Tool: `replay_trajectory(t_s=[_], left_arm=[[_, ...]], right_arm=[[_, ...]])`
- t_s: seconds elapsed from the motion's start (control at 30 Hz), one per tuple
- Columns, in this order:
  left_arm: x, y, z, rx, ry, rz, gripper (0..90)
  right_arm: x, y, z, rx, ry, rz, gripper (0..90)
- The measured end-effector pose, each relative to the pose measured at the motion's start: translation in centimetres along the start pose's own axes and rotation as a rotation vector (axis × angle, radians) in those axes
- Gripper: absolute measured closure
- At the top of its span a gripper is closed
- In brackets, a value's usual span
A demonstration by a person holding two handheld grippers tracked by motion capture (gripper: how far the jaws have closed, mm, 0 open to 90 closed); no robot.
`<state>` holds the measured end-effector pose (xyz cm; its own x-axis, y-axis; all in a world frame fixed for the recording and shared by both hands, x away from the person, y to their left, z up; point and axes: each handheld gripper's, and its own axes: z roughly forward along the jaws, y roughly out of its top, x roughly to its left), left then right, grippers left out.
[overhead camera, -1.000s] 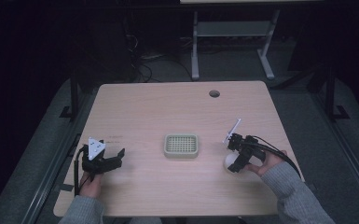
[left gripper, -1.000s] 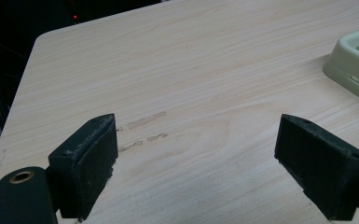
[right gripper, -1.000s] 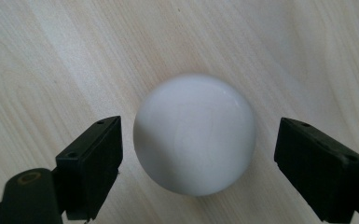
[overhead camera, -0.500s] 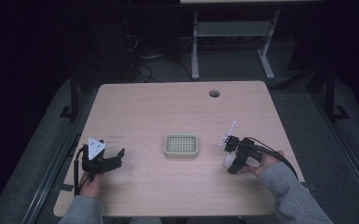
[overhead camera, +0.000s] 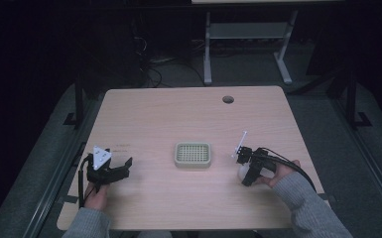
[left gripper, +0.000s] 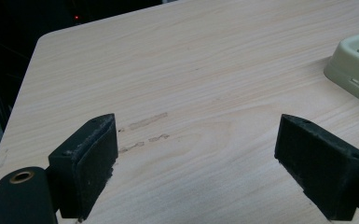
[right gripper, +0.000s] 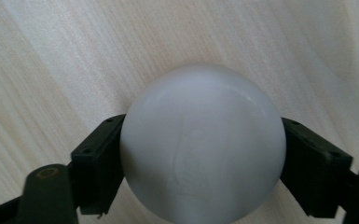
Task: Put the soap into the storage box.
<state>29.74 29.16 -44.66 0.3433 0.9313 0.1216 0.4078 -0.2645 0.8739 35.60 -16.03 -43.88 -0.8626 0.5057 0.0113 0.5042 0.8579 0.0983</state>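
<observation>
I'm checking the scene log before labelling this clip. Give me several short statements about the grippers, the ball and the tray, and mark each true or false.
1. The right gripper is shut on the smooth white ball. True.
2. The left gripper holds the pale green rectangular grid tray. False: its jaws stand open with nothing between them, apart from the tray.
3. The tray lies between the two grippers on the light wooden table. True.
4. The white ball rests inside the tray. False: it is between the right gripper's jaws, to the tray's right.
</observation>
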Motion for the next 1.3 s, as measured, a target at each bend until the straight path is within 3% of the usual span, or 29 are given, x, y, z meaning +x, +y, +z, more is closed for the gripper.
replay_trajectory(t_s=[0.43,0.67,0.87,1.3], left_arm=[[-0.1,0.0,0.0,-0.004,0.000,-0.002,12.8],[0.0,0.0,0.0,-0.001,0.000,-0.001,12.8],[-0.1,0.0,0.0,-0.001,-0.001,0.000,12.8],[0.0,0.0,0.0,-0.006,0.001,-0.014,12.8]], right_arm=[[0.1,0.0,-0.1,0.003,0.001,-0.020,23.8],[0.1,-0.1,-1.0,-0.043,0.018,-0.020,23.9],[0.1,0.8,-2.3,-0.069,0.007,-0.032,23.8],[0.0,2.6,-3.3,-0.079,0.011,-0.059,23.8]])
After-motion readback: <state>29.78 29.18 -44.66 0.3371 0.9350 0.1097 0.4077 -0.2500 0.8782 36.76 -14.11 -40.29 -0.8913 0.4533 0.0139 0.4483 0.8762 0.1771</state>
